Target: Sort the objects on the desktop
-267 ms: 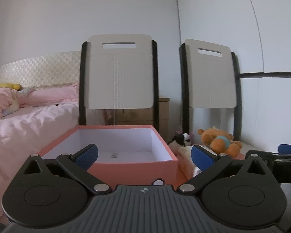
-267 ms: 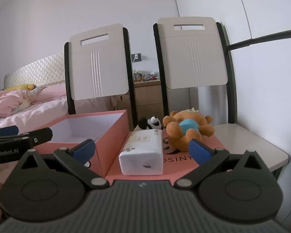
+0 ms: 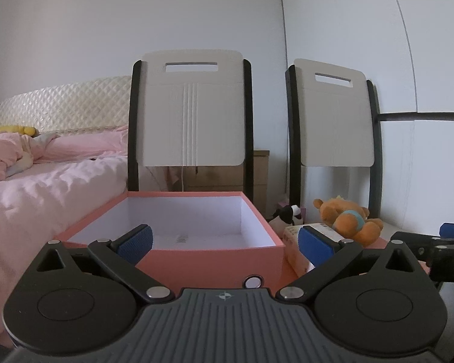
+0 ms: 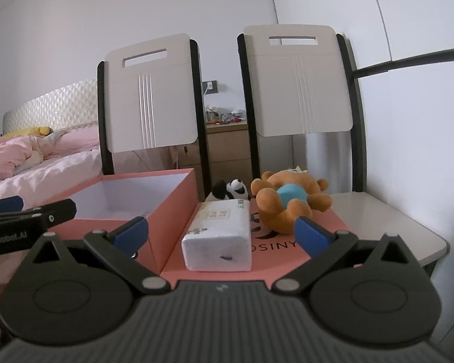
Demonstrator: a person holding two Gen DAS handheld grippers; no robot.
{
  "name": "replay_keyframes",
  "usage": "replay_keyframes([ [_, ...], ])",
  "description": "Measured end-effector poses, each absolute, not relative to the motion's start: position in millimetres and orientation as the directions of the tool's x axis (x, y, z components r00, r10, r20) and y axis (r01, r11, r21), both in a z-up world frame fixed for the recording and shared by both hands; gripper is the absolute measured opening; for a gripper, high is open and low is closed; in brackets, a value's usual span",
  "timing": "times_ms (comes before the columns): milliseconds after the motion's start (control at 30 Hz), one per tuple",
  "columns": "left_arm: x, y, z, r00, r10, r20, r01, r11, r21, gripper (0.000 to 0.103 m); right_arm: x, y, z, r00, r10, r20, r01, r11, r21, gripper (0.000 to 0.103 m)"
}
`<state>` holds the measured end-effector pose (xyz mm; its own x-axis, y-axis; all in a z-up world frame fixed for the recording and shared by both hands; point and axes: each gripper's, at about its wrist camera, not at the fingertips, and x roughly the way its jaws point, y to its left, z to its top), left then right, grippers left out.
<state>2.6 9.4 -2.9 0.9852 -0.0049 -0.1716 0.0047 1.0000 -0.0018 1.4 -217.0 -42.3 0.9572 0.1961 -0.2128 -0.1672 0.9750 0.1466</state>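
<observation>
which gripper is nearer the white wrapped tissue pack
Right. The right gripper faces the white wrapped tissue pack head-on; the left gripper faces the open pink box, pack off to its right.

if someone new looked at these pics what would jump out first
Probably the open pink box, white inside and nearly empty, on the left of the desk. Beside it on the pink lid lie a white wrapped packet and an orange teddy bear, with a small panda plush behind the packet. Both open hand-held grippers, left and right, fill the foreground.
</observation>
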Motion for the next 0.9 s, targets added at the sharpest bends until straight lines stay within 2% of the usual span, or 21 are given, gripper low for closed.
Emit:
replay_keyframes([
  [467,6,8,-5,0.986,0.030,-0.162,-0.021,0.998,0.052,0.103,4,-210,-42,0.948,0.251,-0.194,-0.234,0.967,0.105,0.103],
  [700,10,14,-9,0.988,0.029,-0.151,-0.019,0.998,0.062,0.103,4,-214,-48,0.961,0.238,-0.141,-0.213,0.962,0.173,0.103],
  [900,18,23,-18,0.984,0.049,-0.170,-0.039,0.997,0.060,0.103,9,-206,-50,0.969,0.209,-0.129,-0.196,0.975,0.108,0.103],
])
